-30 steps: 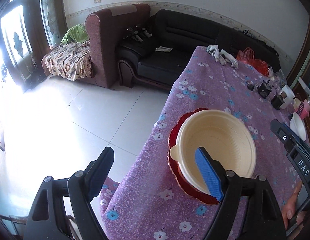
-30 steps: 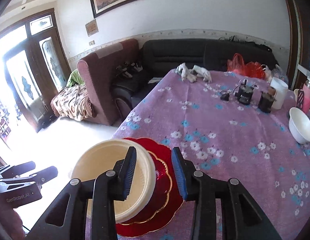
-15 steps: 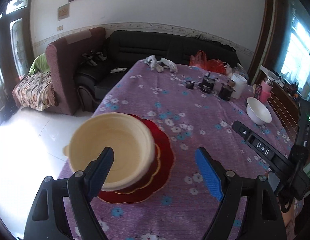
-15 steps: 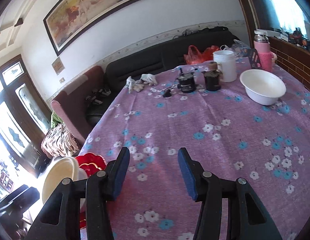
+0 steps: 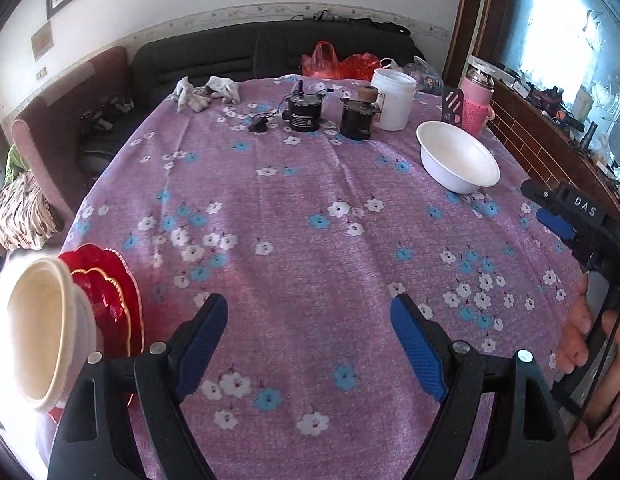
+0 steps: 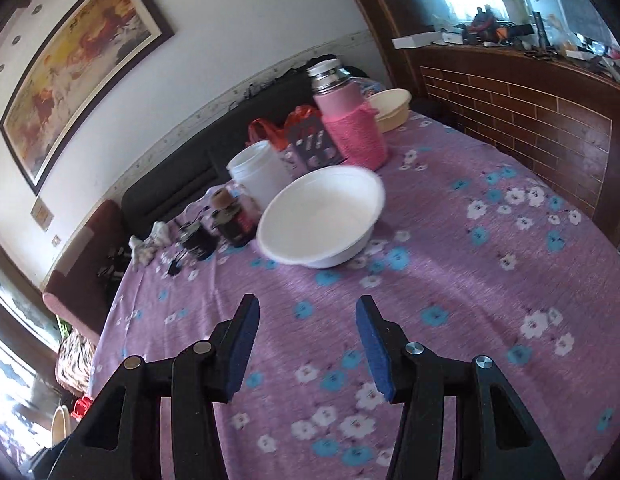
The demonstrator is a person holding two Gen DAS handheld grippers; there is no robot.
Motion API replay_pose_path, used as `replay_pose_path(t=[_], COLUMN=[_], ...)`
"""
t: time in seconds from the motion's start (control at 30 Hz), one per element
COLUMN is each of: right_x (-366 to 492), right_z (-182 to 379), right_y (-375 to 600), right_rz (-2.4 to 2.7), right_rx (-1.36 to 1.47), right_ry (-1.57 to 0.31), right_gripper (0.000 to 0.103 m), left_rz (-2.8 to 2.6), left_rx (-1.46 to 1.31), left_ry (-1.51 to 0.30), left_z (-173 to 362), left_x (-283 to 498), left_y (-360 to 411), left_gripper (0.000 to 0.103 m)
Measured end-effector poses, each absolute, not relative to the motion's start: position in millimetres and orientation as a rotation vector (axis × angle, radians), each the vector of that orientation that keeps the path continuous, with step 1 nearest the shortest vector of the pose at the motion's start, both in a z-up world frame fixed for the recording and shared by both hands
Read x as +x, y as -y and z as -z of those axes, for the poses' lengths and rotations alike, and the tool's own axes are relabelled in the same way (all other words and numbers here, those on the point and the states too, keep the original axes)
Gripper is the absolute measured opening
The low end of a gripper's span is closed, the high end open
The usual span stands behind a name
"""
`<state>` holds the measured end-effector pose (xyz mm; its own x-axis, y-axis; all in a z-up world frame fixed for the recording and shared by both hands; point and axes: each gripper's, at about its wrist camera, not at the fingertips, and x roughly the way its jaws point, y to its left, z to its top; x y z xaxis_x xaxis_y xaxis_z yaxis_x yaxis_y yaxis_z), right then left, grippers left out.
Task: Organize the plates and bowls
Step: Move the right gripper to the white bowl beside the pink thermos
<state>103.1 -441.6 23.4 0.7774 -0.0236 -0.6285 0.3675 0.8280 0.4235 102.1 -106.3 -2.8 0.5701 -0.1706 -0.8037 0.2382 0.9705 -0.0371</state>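
A cream bowl sits on stacked red plates at the table's left edge in the left wrist view. A white bowl stands alone at the right side of the purple flowered tablecloth; it also shows in the right wrist view, straight ahead of my right gripper. My right gripper is open and empty, a short way in front of the white bowl. My left gripper is open and empty over the cloth, right of the stack. A second cream bowl sits behind a pink flask.
At the table's far end stand a white jar, two dark jars, a pink flask, a black device with a cable and crumpled gloves. A brick-patterned wooden ledge runs along the right. A sofa stands behind.
Both grippers have swung right, away from the cream bowl and red plates. The right gripper now faces the white bowl and is closer to it. Both stay open.
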Motion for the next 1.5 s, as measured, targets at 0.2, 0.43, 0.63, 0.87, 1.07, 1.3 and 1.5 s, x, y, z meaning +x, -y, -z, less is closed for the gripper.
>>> replay_pose_path(t=[0.2, 0.43, 0.63, 0.87, 1.07, 1.3, 1.5], right_x=[139, 180, 187, 201, 199, 200, 202], right_z=[-22, 9, 30, 46, 48, 50, 52], right_y=[521, 558, 564, 556, 554, 558, 558], right_rz=[0.274, 0.24, 0.183, 0.163, 0.187, 0.198, 0.203], right_rx=[0.731, 0.92, 0.977, 1.009, 1.004, 1.015, 1.0], right_ry=[-0.669, -0.714, -0.694, -0.71, -0.683, -0.673, -0.673], right_gripper=[0.054, 0.054, 0.054, 0.054, 0.054, 0.054, 0.054], left_rz=[0.239, 0.252, 0.238, 0.206, 0.195, 0.151, 0.131], left_rx=[0.123, 0.062, 0.052, 0.053, 0.058, 0.025, 0.039], left_ry=[-0.97, -1.019, -1.027, -1.042, -1.003, -0.964, -0.958], left_z=[7, 12, 26, 36, 26, 28, 37], left_x=[140, 183, 193, 210, 224, 233, 242], left_y=[150, 181, 191, 202, 220, 232, 242], left_gripper=[0.083, 0.083, 0.083, 0.083, 0.083, 0.083, 0.083])
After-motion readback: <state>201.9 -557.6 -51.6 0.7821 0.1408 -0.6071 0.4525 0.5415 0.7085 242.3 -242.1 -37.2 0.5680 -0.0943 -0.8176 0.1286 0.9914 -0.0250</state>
